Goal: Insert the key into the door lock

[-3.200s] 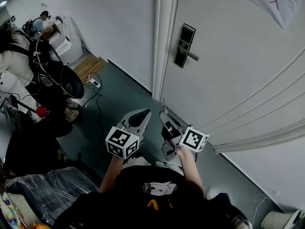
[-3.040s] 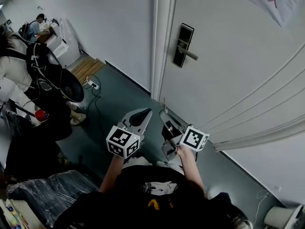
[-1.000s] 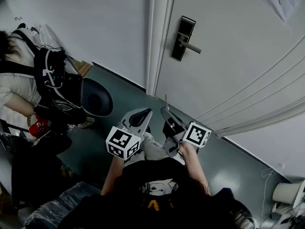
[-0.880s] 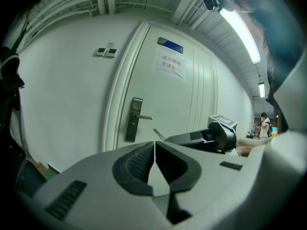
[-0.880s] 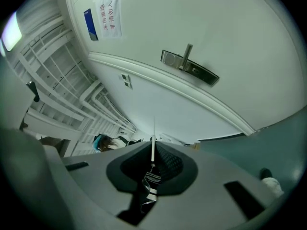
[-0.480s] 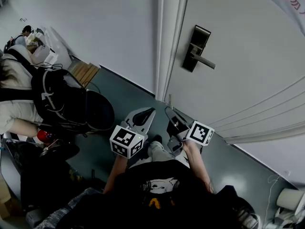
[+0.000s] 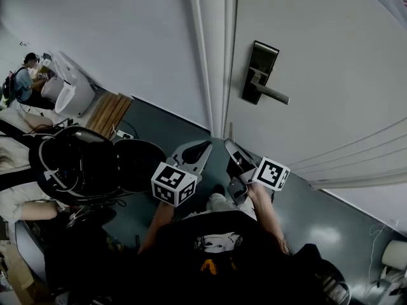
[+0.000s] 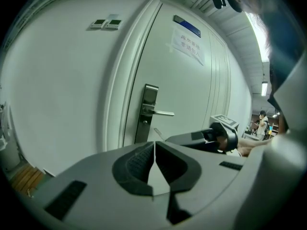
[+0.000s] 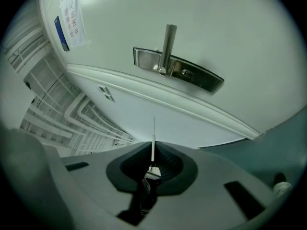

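Note:
A dark lock plate [image 7: 260, 70] with a silver lever handle [image 7: 275, 94] sits on the white door [image 7: 331, 75]. Both grippers are held low, some way short of the door. My right gripper [image 7: 231, 147] is shut on a thin key [image 7: 230, 131] that sticks out toward the door. In the right gripper view the key [image 9: 153, 137] points below the lock plate [image 9: 192, 75], where a small round keyhole [image 9: 185, 73] shows beside the lever [image 9: 168, 44]. My left gripper [image 7: 203, 149] is shut with nothing in it, and its view faces the lock plate [image 8: 149, 111].
The white door frame [image 7: 213, 56] runs left of the lock. A person with a black backpack [image 7: 70, 170] stands close at the left, with a dark round object [image 7: 137, 164] on the floor. A wooden board [image 7: 108, 111] lies behind. A white bucket [image 7: 395, 255] stands at bottom right.
The view has shifted and the lock now looks nearer and larger. The person with the backpack has moved lower left. Both grippers keep their posture, the right still gripping the key.

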The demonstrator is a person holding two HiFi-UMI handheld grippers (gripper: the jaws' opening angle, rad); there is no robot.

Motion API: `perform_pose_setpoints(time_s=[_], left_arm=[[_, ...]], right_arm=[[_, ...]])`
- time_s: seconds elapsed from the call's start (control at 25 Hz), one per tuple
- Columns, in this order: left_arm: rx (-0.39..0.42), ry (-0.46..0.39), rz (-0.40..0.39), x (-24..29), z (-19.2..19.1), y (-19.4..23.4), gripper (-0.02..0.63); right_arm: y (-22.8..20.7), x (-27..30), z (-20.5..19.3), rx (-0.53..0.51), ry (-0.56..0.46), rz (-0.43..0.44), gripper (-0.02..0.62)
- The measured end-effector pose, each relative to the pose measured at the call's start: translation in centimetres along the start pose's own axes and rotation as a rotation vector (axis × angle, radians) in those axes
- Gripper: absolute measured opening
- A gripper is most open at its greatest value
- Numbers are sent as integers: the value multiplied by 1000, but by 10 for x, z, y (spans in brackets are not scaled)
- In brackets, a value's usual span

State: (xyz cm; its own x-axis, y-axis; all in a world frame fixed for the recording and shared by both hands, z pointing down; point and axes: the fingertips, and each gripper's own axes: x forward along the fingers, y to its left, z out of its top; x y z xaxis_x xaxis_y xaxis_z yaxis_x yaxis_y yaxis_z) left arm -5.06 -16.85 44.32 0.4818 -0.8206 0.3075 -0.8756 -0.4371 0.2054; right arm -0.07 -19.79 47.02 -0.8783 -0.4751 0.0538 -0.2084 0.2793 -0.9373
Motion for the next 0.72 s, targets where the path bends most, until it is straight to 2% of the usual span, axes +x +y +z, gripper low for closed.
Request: perform_pose_setpoints(time_s=[0.12,0.32,0.72], left_arm=[[10,12,-7,2,-4,5,14],[15,38,-17,25,2,11,14],[35,16,-54,38,13,17,14]], right_arm=[[-6,1,0,17,-24,-2,18],[-17,7,22,43,-49,-4,18],[-16,6,33,17,-94,-12,18]])
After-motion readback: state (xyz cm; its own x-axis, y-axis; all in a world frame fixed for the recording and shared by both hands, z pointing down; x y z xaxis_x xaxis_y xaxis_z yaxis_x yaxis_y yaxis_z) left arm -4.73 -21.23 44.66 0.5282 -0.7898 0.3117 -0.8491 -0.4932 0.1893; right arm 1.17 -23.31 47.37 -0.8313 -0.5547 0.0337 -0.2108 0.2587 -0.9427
